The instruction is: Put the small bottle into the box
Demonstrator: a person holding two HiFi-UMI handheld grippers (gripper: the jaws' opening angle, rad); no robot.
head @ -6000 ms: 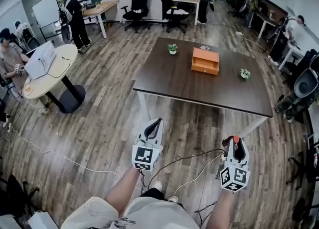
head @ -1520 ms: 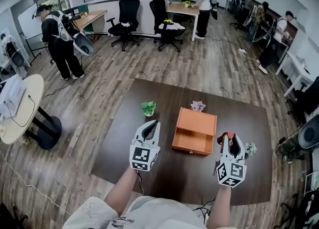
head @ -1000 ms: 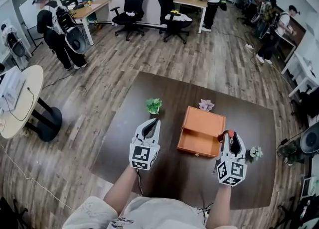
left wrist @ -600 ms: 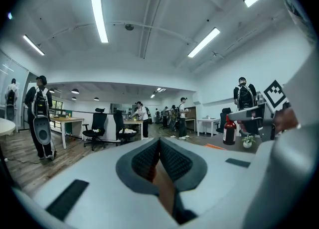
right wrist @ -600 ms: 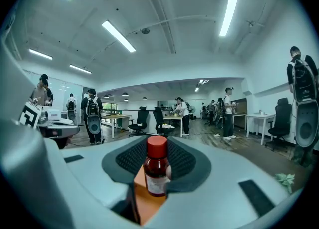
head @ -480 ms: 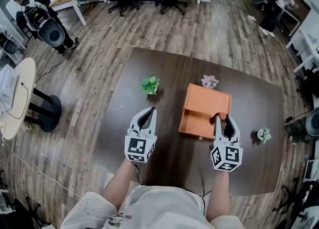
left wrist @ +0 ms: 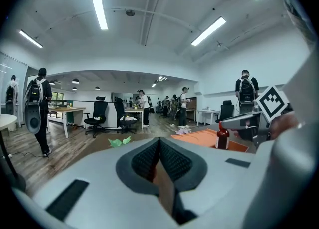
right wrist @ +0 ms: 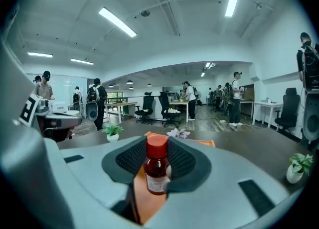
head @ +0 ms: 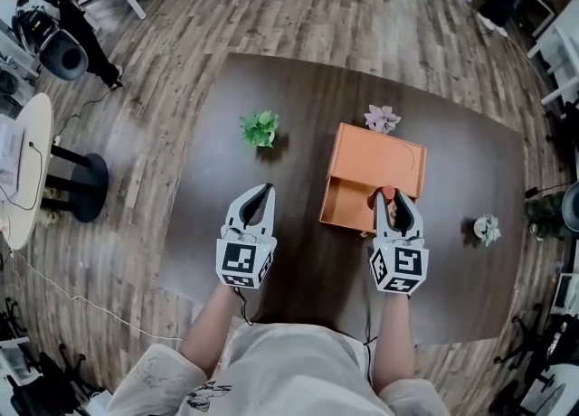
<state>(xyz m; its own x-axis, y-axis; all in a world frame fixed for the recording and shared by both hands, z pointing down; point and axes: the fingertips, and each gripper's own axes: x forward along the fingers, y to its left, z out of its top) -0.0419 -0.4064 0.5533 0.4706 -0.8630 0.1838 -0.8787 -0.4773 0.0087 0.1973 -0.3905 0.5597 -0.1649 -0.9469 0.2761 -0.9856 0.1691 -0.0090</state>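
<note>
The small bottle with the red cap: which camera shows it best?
The right gripper view. The small bottle stands upright at its centre, cap and label clear, gripped by the fingers of the right gripper. The head view shows only its red cap over the orange box; the left gripper view shows it small, off to the right.

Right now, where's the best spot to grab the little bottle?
Grip the little bottle on its round body below the red cap, coming from the side. It stands upright with straight sides, as the right gripper holds it.
</note>
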